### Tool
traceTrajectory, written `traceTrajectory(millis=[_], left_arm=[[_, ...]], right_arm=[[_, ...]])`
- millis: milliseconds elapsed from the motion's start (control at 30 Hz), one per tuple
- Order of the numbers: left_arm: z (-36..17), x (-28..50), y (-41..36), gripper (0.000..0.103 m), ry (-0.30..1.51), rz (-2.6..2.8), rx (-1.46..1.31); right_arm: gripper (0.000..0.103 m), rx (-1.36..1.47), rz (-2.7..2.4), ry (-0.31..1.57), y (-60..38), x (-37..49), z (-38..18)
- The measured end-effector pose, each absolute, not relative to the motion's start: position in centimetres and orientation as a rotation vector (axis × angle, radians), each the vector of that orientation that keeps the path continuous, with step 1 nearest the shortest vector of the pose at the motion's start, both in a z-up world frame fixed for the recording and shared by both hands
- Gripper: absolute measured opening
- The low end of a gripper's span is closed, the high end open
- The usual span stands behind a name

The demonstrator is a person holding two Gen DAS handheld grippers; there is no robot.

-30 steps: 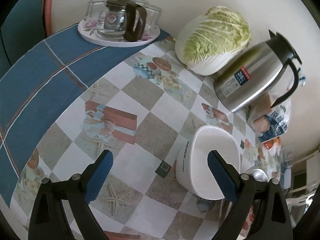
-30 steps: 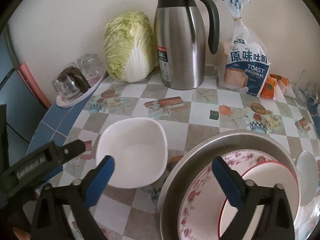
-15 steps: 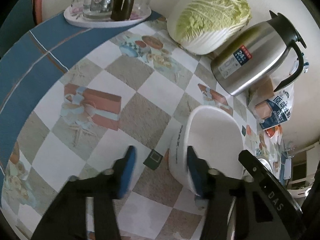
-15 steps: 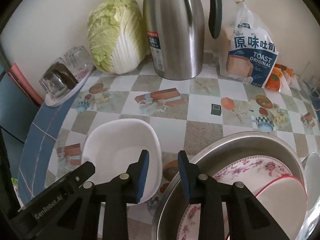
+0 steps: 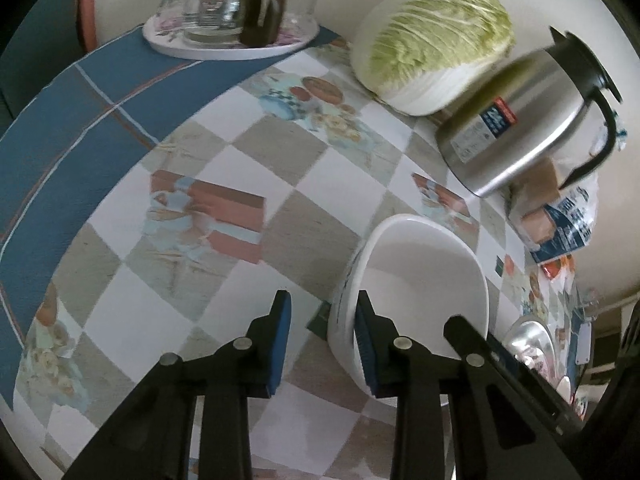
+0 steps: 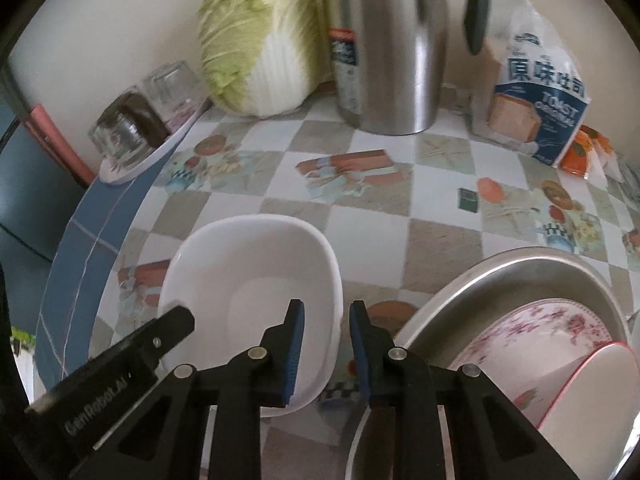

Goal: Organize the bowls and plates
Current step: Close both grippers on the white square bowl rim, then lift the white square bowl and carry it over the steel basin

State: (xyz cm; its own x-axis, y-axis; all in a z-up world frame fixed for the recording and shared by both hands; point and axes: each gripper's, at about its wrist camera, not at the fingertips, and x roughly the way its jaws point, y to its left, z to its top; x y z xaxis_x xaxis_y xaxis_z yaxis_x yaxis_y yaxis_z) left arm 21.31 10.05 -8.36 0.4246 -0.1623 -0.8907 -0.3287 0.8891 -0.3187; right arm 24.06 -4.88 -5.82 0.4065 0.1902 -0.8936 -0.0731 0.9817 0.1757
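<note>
**Both tools narrowed at the white bowl**

Since a second ago both my tools have drawn in from wide to narrow and come up to the white bowl (image 6: 256, 280). My left tool (image 5: 322, 332) now straddles the bowl's left wall, one blue pad outside and the other inside the rim; a gap still shows on the outer side, so I cannot tell if it grips. My right tool (image 6: 326, 340) is narrow too, its left pad over the bowl's near right rim, its right pad just outside; whether it pinches the rim I cannot tell. The bowl sits upright on the checkered desk (image 6: 436, 240), near me, just left of the metal basin (image 6: 500, 276), which holds a floral plate (image 6: 552, 324) and a red-rimmed plate (image 6: 592, 392). Farther back by the wall stand the cabbage (image 6: 256, 36), steel jug (image 6: 388, 48) and toast bag (image 6: 536, 104).
</note>
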Motion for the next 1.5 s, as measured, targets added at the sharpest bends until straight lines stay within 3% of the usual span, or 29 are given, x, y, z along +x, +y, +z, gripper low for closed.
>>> traceTrajectory(millis=[1500], left_arm=[[-10.2,21.2,11.7,0.033,1.166,0.107,-0.622]], right_arm=[[0.026,0.038,0.144,1.105,-1.0,23.0,-7.6]])
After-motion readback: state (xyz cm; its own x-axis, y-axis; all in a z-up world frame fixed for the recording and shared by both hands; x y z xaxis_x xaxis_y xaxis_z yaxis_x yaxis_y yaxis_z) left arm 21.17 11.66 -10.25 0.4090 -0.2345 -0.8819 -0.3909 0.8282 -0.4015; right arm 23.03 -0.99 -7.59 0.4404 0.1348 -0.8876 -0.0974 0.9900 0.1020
